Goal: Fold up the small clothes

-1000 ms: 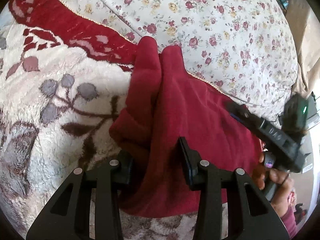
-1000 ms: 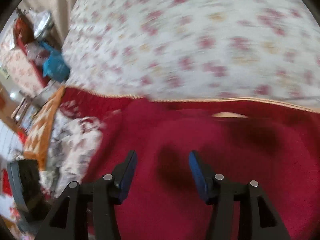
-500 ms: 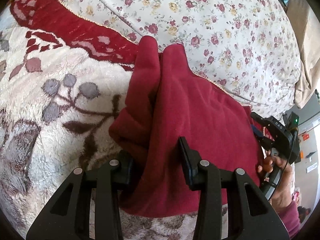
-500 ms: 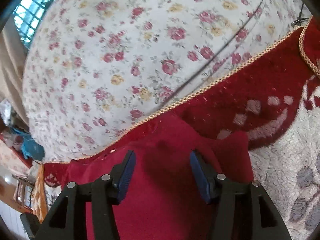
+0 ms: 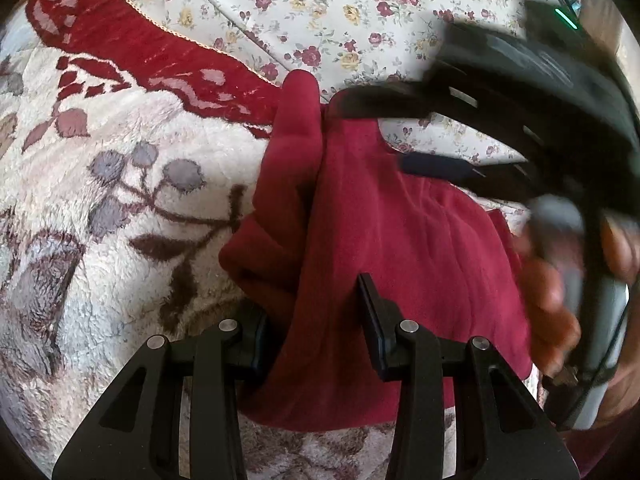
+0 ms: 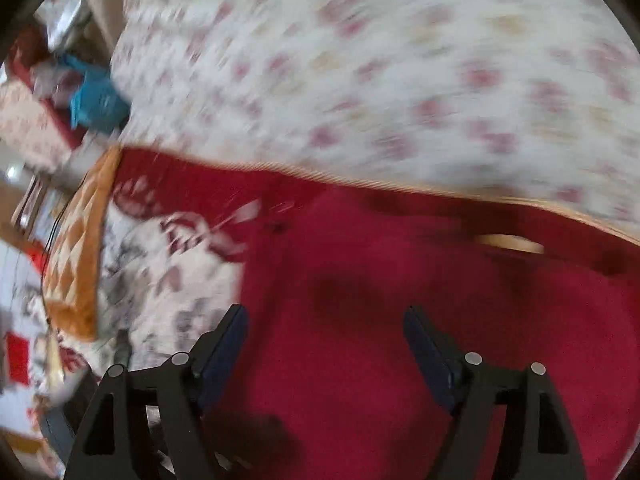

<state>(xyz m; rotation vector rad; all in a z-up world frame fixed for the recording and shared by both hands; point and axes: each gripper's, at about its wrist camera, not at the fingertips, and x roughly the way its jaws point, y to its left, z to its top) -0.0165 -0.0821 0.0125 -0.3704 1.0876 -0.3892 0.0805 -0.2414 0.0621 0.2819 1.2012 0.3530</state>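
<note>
The dark red fleece garment [image 5: 384,248], soft and thick, lies bunched in rounded folds on a plush cream blanket [image 5: 120,208] with a grey-and-brown leaf pattern, ahead of both tongs. The left tongs [image 5: 312,320] clench a fold of it. The right tongs [image 6: 324,344], blurred, have just been opening and hang released above the cloth, nothing between them.

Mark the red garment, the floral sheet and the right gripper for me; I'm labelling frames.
Red garment [image 5: 392,240], left wrist view, flat middle.
Floral sheet [image 5: 340,20], left wrist view, bare patch.
Right gripper [image 6: 326,338], right wrist view, between fingertips.
</note>
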